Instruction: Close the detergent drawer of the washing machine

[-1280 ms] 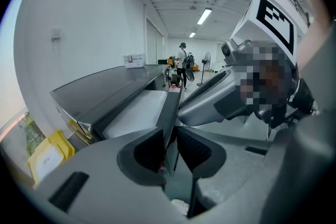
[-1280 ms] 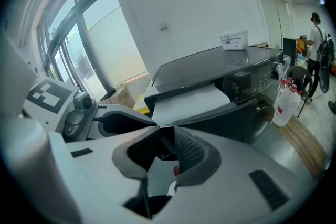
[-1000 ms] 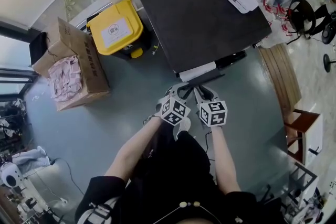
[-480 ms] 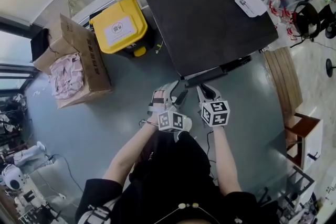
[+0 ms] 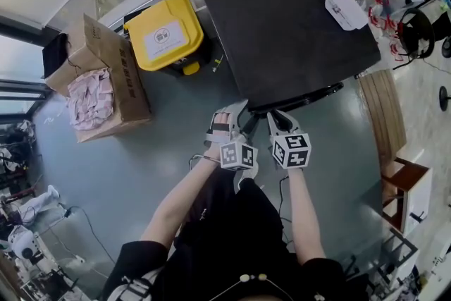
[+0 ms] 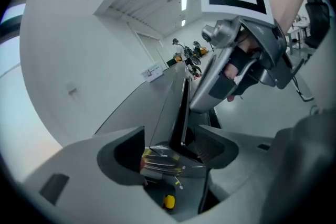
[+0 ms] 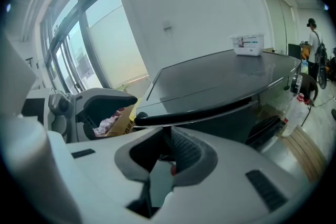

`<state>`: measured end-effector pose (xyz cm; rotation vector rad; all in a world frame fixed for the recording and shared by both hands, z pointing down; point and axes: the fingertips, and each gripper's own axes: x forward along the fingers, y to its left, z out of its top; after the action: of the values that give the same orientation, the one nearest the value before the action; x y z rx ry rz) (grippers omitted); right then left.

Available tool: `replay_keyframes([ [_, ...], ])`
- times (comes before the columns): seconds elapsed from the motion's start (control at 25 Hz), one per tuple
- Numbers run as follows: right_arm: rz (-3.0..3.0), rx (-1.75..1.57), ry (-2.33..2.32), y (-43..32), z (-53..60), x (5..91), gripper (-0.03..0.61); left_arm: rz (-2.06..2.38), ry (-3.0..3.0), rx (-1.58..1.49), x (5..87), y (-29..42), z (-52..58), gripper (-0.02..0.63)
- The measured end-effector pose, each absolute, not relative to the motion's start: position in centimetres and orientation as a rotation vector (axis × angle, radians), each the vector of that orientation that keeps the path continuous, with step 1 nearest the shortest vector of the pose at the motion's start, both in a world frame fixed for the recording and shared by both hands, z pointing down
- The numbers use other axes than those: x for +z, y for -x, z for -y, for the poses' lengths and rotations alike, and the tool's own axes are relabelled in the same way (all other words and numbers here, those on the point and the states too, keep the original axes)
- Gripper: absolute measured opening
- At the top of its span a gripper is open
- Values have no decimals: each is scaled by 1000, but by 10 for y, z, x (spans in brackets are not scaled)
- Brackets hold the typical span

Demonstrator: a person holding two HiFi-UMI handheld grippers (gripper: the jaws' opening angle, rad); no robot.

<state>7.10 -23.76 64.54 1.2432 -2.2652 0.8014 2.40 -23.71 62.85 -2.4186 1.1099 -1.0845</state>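
Observation:
The washing machine [image 5: 296,25] has a dark flat top. Its detergent drawer [image 5: 301,98] shows only as a dark strip along the front edge, with no white part sticking out. My left gripper [image 5: 236,120] is open just off the front left corner. Its jaws have just been opening, and the machine's corner [image 6: 181,107] lies beyond them, untouched. My right gripper [image 5: 278,120] sits at the front edge beside it. Its jaws [image 7: 165,157] have just been closing to a narrow gap under the dark rim [image 7: 205,106]. I cannot tell whether the pads press on anything.
A yellow bin [image 5: 165,35] stands left of the machine, and an open cardboard box [image 5: 106,88] with pink cloth lies further left. A white box [image 5: 345,5] rests on the machine's top. Wooden furniture [image 5: 391,120] is at the right. A person [image 7: 315,50] stands far off.
The drawer's white part that stuck out a second ago no longer shows. The left gripper opened, rolled and drew back to the left. The right gripper moved in toward the front edge.

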Motion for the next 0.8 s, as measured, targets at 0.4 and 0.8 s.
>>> replay_keyframes([
  [0.4, 2278, 807, -1252, -71, 240, 647, 28, -923, 2450, -1107, 637, -38, 242, 281],
  [0.8, 2289, 772, -1236, -63, 252, 649, 9, -921, 2398, -1097, 635, -35, 248, 202],
])
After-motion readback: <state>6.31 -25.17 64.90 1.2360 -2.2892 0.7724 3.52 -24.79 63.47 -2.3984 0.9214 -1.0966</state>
